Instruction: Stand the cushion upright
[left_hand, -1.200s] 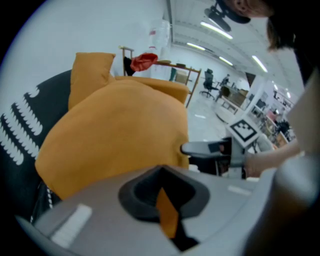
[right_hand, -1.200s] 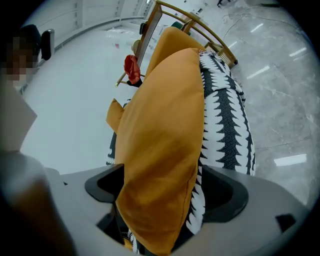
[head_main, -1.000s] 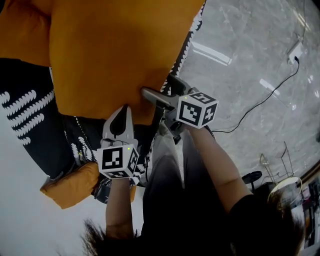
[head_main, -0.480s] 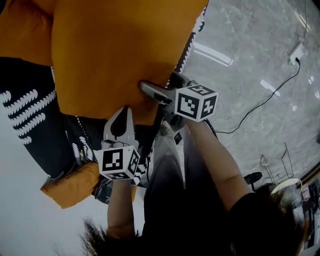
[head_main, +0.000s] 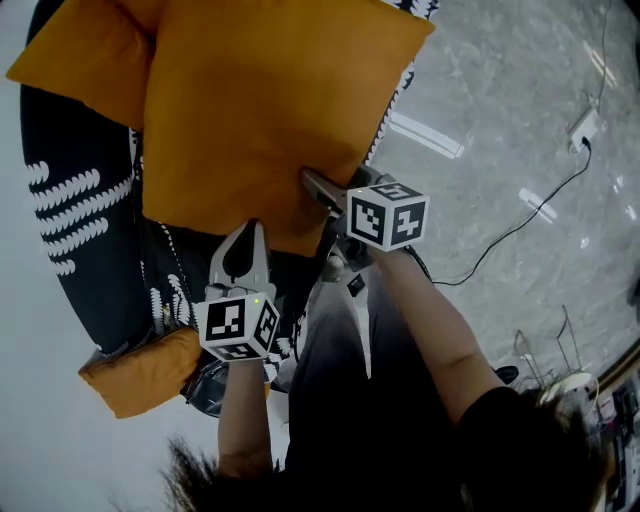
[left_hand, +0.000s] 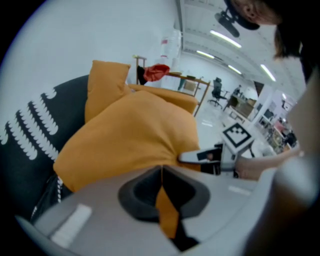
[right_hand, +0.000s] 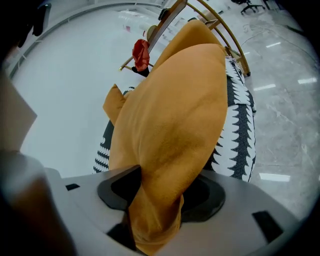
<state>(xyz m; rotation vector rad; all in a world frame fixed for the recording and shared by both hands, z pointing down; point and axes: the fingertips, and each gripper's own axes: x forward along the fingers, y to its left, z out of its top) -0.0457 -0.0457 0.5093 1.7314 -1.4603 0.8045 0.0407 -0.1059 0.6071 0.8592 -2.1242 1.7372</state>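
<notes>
A big orange cushion (head_main: 260, 110) is held tilted above a black seat with white markings (head_main: 80, 220). My left gripper (head_main: 245, 238) is shut on a thin fold of the cushion's lower edge (left_hand: 150, 150), and orange cloth shows between its jaws in the left gripper view. My right gripper (head_main: 318, 187) grips the same edge further right. Its jaws have just been closing, and a thick bunch of the cushion (right_hand: 180, 110) fills the gap between them. The right gripper (left_hand: 200, 156) also shows in the left gripper view, at the cushion's edge.
A second orange cushion (head_main: 80, 60) lies behind the first at the upper left. A smaller orange one (head_main: 140, 375) sits at the seat's near end. On the grey marble floor (head_main: 500, 120) to the right runs a black cable (head_main: 520, 205) to a socket strip (head_main: 590, 105). A wooden rack (right_hand: 220, 35) stands behind.
The right gripper's jaws have drawn together on the cushion's edge. The cushion sits lower in the head view, and its top corners now show. The left gripper keeps its grip.
</notes>
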